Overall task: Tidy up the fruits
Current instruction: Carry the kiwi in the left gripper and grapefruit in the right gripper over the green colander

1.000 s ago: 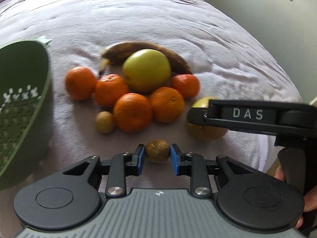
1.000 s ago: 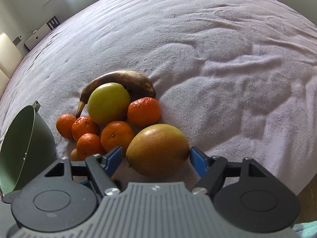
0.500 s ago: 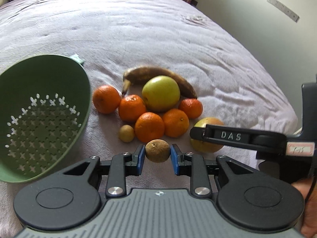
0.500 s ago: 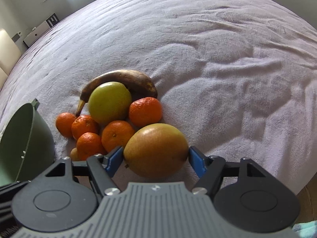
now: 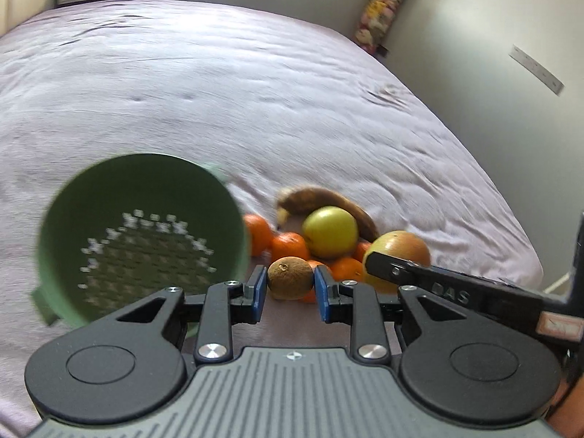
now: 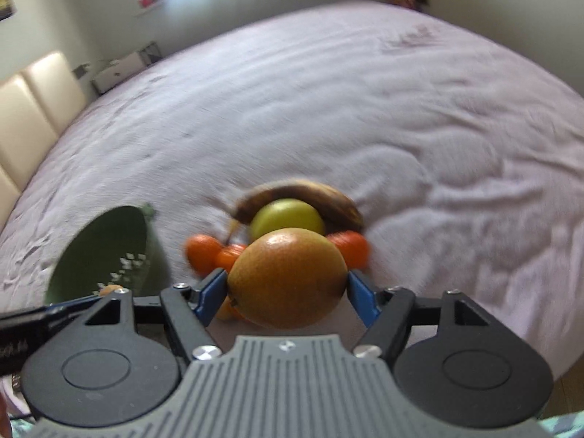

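To the left of the left gripper's (image 5: 290, 288) jaws sits the green colander (image 5: 142, 241), tipped so its perforated bottom faces the camera, resting on the pale bed (image 5: 219, 84). Those jaws are pinching a small brown kiwi (image 5: 291, 278) between their blue pads (image 5: 258, 288), and the kiwi is lifted clear of the cover. Just beyond the kiwi lies the pile: an orange (image 5: 257, 234) close against the colander's right edge, another orange (image 5: 290, 246) beside it, then the green apple (image 5: 330, 233) with the dark banana (image 5: 321, 199) curving behind it. More oranges are partly hidden behind the kiwi and the pads.

To the right of the left jaws, the right gripper (image 6: 288, 294) comes in from the side; its jaws are spread wide and clamped on a big reddish-yellow apple (image 6: 287, 277), which fills the gap between the blue pads (image 6: 211, 294). This apple hangs in front of the pile, raised off the bed. From the right wrist view, the colander (image 6: 106, 252) is ahead and left of these jaws, the green apple (image 6: 286, 217) and banana (image 6: 299, 193) straight ahead behind the held fruit, and oranges (image 6: 202, 250) show on either side of it. The view is blurred, so the smaller fruits beneath are hard to make out.
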The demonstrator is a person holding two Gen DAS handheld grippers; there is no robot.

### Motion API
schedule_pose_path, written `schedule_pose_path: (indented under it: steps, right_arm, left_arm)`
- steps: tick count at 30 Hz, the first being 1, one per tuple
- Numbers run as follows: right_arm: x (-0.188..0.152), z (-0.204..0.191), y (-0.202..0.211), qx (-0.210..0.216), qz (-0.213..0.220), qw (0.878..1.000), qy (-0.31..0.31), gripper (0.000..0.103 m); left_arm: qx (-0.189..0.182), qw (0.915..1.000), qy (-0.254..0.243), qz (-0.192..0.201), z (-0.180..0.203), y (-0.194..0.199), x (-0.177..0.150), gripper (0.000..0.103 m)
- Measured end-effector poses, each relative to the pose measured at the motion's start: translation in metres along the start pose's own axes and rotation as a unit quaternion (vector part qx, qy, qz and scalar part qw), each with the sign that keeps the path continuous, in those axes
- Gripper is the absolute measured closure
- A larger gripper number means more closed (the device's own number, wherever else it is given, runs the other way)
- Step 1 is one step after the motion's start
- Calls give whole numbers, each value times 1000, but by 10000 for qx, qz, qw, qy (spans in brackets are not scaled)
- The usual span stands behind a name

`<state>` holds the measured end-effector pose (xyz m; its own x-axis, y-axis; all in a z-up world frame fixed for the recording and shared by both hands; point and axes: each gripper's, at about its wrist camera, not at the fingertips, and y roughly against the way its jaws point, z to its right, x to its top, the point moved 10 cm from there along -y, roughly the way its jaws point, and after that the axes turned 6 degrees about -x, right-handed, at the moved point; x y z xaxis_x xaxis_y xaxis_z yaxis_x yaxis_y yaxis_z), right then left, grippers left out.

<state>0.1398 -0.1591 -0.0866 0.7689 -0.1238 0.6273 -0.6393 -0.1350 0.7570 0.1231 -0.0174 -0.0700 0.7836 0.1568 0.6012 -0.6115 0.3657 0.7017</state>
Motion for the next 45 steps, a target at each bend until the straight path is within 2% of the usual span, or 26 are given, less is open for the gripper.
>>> schedule_pose_path:
  steps: [5, 9, 15, 19, 24, 30, 33, 37, 45]
  right_arm:
    - [3, -46, 12, 465, 149, 9977, 479, 34]
    - [5, -90, 24, 840, 291, 9904, 1057, 34]
    - [7, -144, 28, 1017, 238, 9735, 2035, 34]
    - [0, -168, 16, 1069, -12, 9553, 2757, 34]
    - [-13, -183, -13, 1087, -391, 9264, 3584, 34]
    - [-36, -192, -49, 1174, -892, 8977, 4151, 34]
    - [-42, -192, -64, 1203, -1046, 8888, 4297, 34]
    - [-47, -195, -76, 1287, -1139, 8780, 4468, 34]
    - [-58, -200, -93, 1365, -1398, 8667, 4589, 34]
  left_arm:
    - [145, 9992, 312, 194, -32, 20, 15, 72]
    - [164, 9978, 623, 143, -57, 28, 20, 72]
    - [404, 9947, 947, 58, -93, 33, 21, 72]
    - [639, 9930, 984, -152, -111, 26, 17, 72]
    - [887, 9915, 833, -470, -123, 12, 7, 72]
    - [992, 9889, 738, -830, -131, -8, -2, 72]
    - [1104, 9871, 638, -973, -135, -16, -6, 72]
    - [1075, 9857, 646, -1124, -138, -27, -11, 72]
    - [1359, 9818, 247, -1301, -139, -38, -13, 72]
